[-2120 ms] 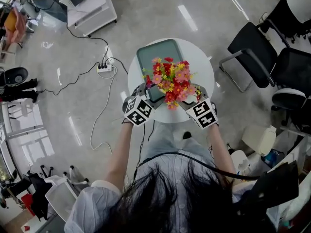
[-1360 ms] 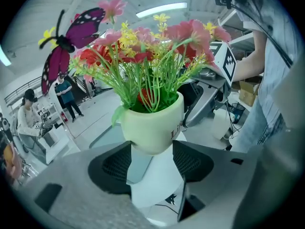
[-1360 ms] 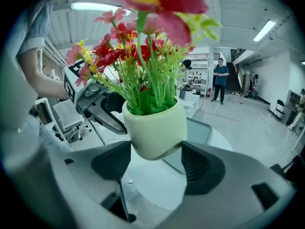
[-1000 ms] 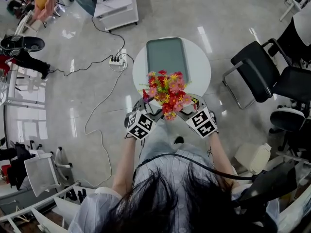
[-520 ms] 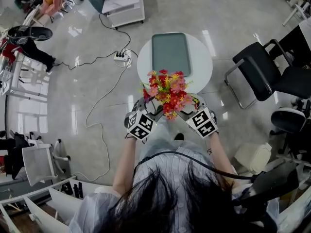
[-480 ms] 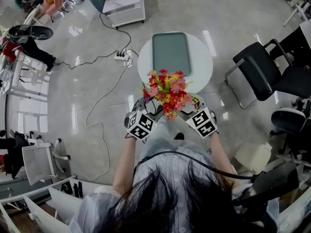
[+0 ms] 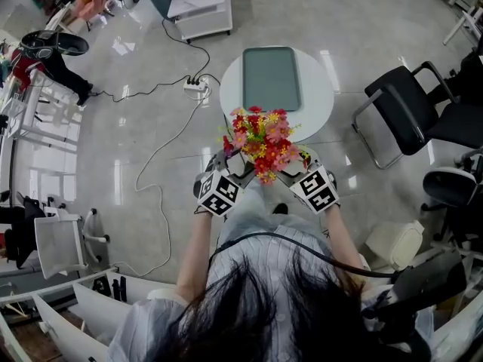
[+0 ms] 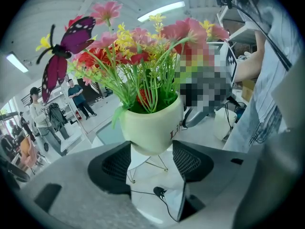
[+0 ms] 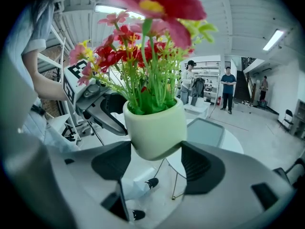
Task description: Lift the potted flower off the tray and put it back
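Potted flower (image 7: 259, 143) is pinched by left hand-held gripper (image 8: 151, 152) and right hand-held gripper (image 9: 156, 157), off the tray (image 7: 270, 78).

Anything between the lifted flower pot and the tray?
Head view: just bare white round tabletop between the red-and-yellow potted flower and the grey-green rectangular tray.

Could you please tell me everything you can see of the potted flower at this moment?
The potted flower has a rounded, pale cream-green pot, glossy like ceramic or plastic, with dark lettering on one side. Upright green stems carry red, pink and yellow artificial-looking blooms and a purple butterfly ornament. It hangs upright in the air on the person's side of the round table, clear of the tray, pinched at its lower sides by the left gripper and right gripper.
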Demonstrator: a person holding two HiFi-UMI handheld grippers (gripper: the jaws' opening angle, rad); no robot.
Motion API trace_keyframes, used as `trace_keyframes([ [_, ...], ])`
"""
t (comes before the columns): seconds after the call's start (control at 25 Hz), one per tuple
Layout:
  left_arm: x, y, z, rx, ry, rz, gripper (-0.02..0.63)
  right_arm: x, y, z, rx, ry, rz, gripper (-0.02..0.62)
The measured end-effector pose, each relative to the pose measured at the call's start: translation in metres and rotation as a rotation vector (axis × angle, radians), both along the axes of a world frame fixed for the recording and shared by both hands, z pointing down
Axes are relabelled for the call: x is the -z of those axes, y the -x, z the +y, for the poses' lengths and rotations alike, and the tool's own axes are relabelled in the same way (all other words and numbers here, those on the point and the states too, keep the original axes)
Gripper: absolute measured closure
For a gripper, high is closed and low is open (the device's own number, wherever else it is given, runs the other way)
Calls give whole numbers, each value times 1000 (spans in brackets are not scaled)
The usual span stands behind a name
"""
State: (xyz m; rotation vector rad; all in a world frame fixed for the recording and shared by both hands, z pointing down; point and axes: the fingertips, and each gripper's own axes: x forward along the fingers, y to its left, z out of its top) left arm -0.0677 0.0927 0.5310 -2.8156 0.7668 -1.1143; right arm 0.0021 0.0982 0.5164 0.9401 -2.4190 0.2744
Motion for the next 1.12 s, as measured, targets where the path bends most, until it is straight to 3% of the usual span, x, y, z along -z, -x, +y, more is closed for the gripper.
trace_keyframes([
  [1.12,1,3,17,9,-6,-3,339,1,3,16,15,6,-5,258],
])
